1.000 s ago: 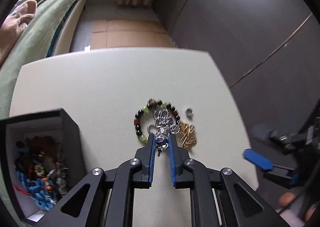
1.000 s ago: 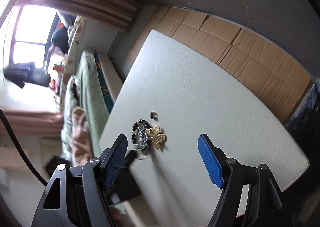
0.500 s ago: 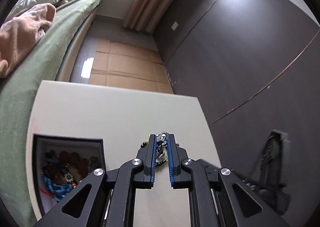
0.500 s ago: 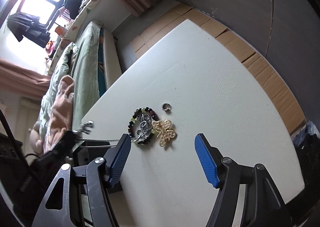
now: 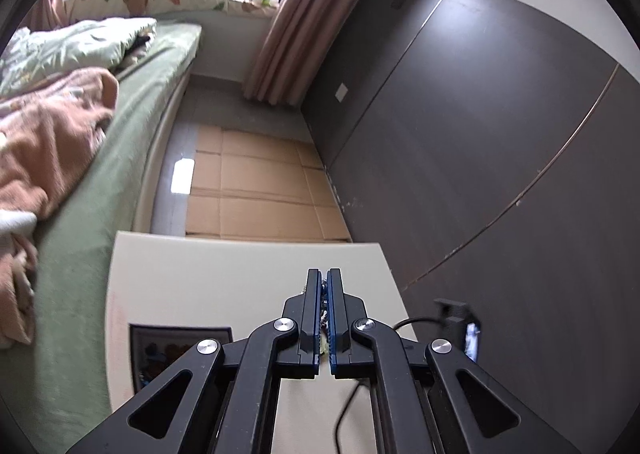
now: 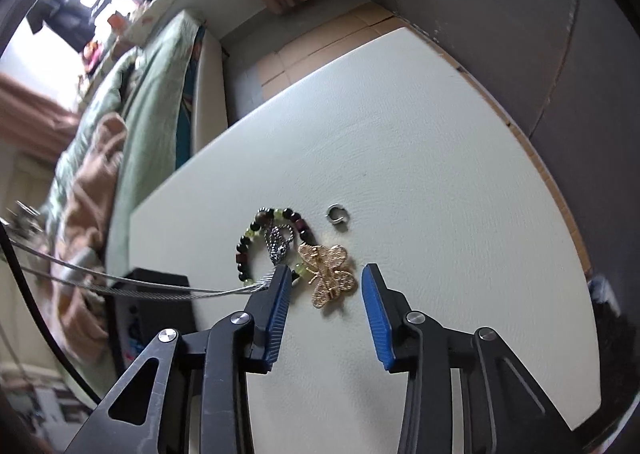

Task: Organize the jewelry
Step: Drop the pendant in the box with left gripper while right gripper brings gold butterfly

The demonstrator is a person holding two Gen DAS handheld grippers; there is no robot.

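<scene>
In the left wrist view my left gripper (image 5: 324, 282) is shut on a silver chain necklace (image 5: 323, 308) and holds it high above the white table (image 5: 224, 282). In the right wrist view that chain (image 6: 160, 288) stretches taut from the left down to a silver pendant (image 6: 277, 244) lying inside a beaded bracelet (image 6: 256, 246). My right gripper (image 6: 325, 286) is open just above a gold butterfly brooch (image 6: 330, 274), with a finger on each side of it. A small silver ring (image 6: 337, 214) lies beyond.
A black jewelry box (image 5: 176, 346) holding several pieces stands on the table's left part; it also shows in the right wrist view (image 6: 154, 314). A bed (image 5: 100, 126) runs along the left. A dark wall (image 5: 500, 134) is on the right. A black cable (image 5: 348, 406) crosses the near table.
My left gripper closed on the silver chain and lifted it well above the table. My right gripper moved in over the gold butterfly brooch and stays open.
</scene>
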